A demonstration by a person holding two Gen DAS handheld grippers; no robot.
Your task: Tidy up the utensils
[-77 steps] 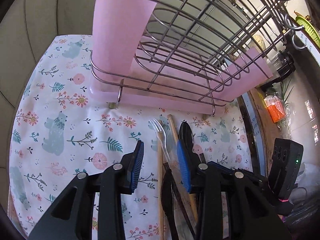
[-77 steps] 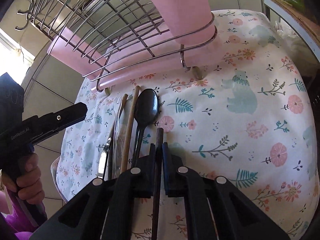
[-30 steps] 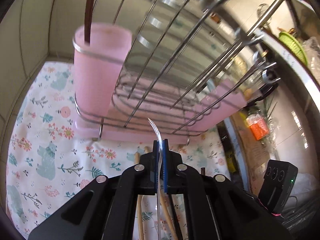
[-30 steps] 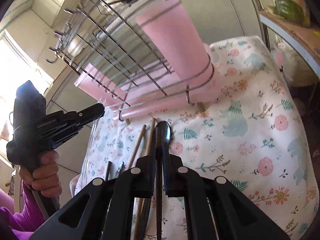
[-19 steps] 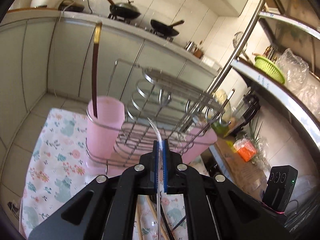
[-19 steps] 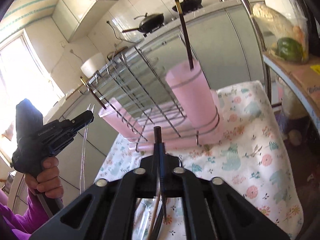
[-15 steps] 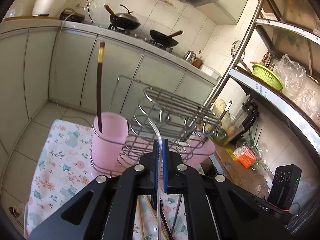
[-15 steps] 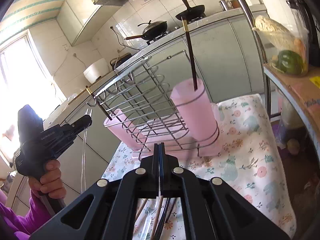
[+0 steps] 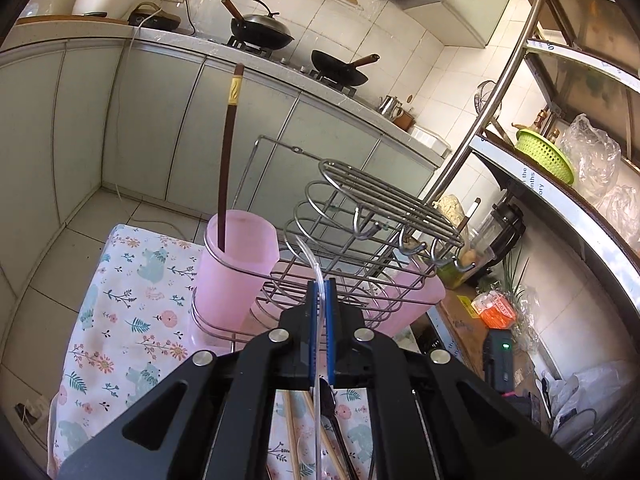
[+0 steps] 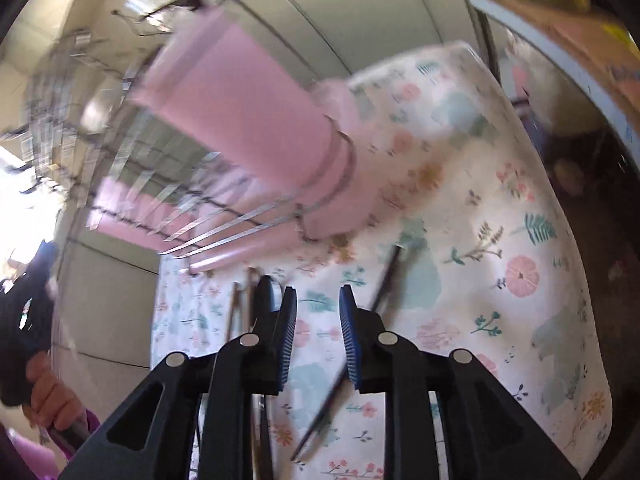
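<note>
My left gripper (image 9: 319,296) is shut on a clear plastic fork (image 9: 310,256) and holds it up above the table, level with the wire dish rack (image 9: 360,248). A pink cup (image 9: 236,264) at the rack's left end holds one dark brown chopstick (image 9: 228,152). My right gripper (image 10: 318,312) is open and empty, low over the floral cloth. A dark chopstick (image 10: 360,320) lies on the cloth under it. A black spoon (image 10: 264,292) and wooden chopsticks (image 10: 232,312) lie to its left. The pink cup (image 10: 240,112) shows blurred above.
The floral tablecloth (image 9: 128,320) covers the small table. More chopsticks (image 9: 292,432) lie below my left gripper. A metal shelf (image 9: 560,184) with a green basket stands at the right. Kitchen counters with woks are behind. The person's other hand (image 10: 48,396) shows at the left.
My right gripper has opened, dropped toward the table, and the dark chopstick it held now lies on the cloth. My left gripper has kept hold of the fork and risen slightly.
</note>
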